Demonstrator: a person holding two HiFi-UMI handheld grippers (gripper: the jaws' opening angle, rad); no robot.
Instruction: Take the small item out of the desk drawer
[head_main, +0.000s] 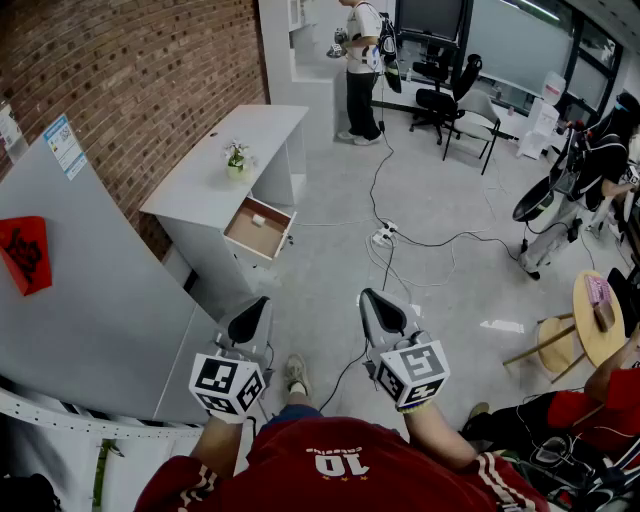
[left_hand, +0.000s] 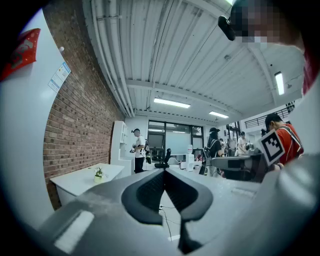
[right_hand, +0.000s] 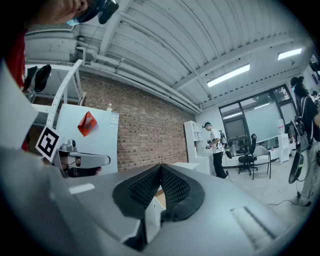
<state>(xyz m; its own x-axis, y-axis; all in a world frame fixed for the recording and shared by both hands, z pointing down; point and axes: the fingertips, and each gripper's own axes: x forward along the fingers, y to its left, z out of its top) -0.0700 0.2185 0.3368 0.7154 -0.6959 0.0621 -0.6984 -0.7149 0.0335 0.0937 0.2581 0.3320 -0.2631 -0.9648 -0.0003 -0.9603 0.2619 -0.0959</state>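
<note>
A white desk (head_main: 215, 175) stands against the brick wall ahead and to the left. Its wood-lined drawer (head_main: 262, 236) is pulled open, and a small white item (head_main: 258, 220) lies inside it. Both grippers are held level in front of me, well short of the desk. My left gripper (head_main: 264, 299) has its jaws together with nothing between them; in the left gripper view the left gripper (left_hand: 164, 171) points past the desk (left_hand: 82, 181). My right gripper (head_main: 366, 293) is also shut and empty, and in the right gripper view the right gripper (right_hand: 160, 166) points toward the brick wall.
A potted plant (head_main: 236, 160) sits on the desk top. Cables and a power strip (head_main: 383, 237) lie on the floor right of the drawer. A white panel (head_main: 90, 290) stands at my left. A person (head_main: 360, 70) and office chairs (head_main: 455, 100) are farther back; a round table (head_main: 600, 320) is at right.
</note>
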